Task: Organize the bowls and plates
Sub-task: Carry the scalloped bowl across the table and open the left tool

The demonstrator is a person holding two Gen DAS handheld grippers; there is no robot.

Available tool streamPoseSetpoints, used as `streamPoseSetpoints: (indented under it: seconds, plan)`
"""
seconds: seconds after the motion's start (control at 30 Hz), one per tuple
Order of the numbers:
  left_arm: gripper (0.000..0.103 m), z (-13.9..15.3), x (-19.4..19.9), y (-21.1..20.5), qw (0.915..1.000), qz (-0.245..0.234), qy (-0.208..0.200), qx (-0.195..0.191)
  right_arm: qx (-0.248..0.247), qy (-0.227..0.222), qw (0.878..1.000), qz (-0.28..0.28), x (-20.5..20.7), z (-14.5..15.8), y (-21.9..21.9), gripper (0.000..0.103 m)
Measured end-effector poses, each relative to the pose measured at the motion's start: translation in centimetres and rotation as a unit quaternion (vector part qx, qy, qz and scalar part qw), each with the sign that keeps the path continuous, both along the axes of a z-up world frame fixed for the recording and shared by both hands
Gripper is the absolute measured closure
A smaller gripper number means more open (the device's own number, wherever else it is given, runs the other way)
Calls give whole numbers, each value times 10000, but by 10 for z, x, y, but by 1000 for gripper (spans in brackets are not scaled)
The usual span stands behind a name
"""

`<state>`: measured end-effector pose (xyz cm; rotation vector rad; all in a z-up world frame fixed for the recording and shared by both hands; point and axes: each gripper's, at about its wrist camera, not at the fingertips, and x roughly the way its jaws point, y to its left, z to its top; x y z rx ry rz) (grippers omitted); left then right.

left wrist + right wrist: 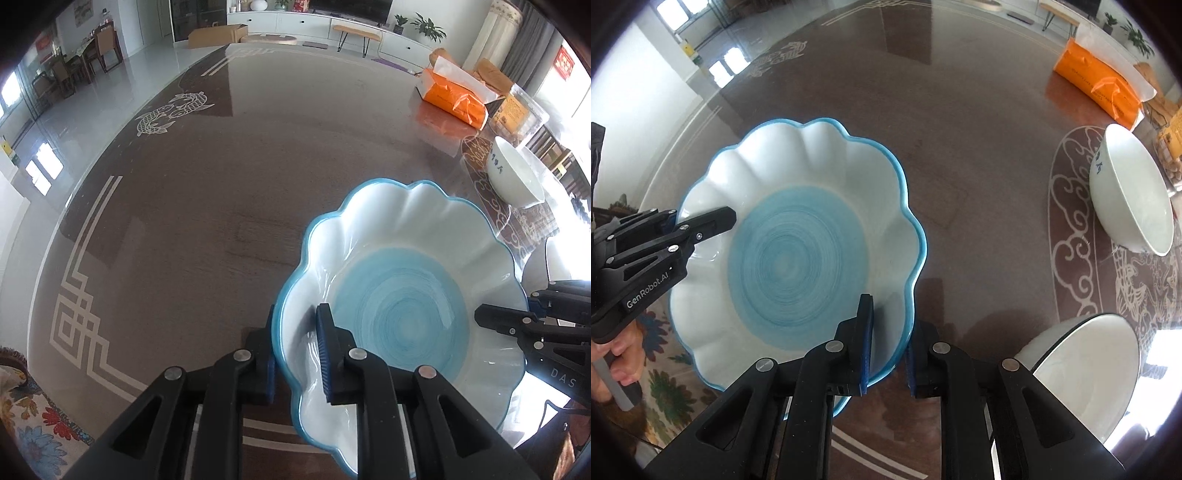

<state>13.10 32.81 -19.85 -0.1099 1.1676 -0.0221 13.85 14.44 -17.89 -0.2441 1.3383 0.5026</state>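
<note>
A scalloped white ceramic plate with a blue rim and a blue spiral centre (399, 295) is being held by both tools at once, near the edge of the glossy dark-brown patterned table (221, 184) closest to the person. The left gripper (295, 354) is clamped narrowly on the plate's rim, one blue-padded finger lying inside the dish and the other outside it. The right gripper (888, 354) is pinched in the same way on the opposite rim, so the plate is being carried between two thin edge grips. Whether the plate is lifted clear of the table or is resting on it cannot be told from these views.

Two other dishes are being left untouched: a deep white porcelain bowl with blue lettering (1130, 192), tilted on its side towards the table's right edge, and a white bowl with a dark rim (1086, 373) at the near right corner, just beside the right gripper.

For the step to be done well, both grips are best being kept equally firm and the two hands moved together at one height, since a glazed rim held this shallowly is judged likely to slip or pivot. The plate should be kept level and steered wide of the dark-rimmed bowl, then lowered flat before either grip is being eased.
</note>
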Motion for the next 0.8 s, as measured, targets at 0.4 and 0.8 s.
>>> streamPoseSetpoints:
  seconds: [0.4,0.8]
  plan:
    - [82,8,-21,-20,9982,-8,-273,542,57,-426,9986,-302,-29,-3,-19,85]
    - [19,54,-39,-19,9854,529,-946,1316,205,-763,9965,-278,-38,18,-16,26]
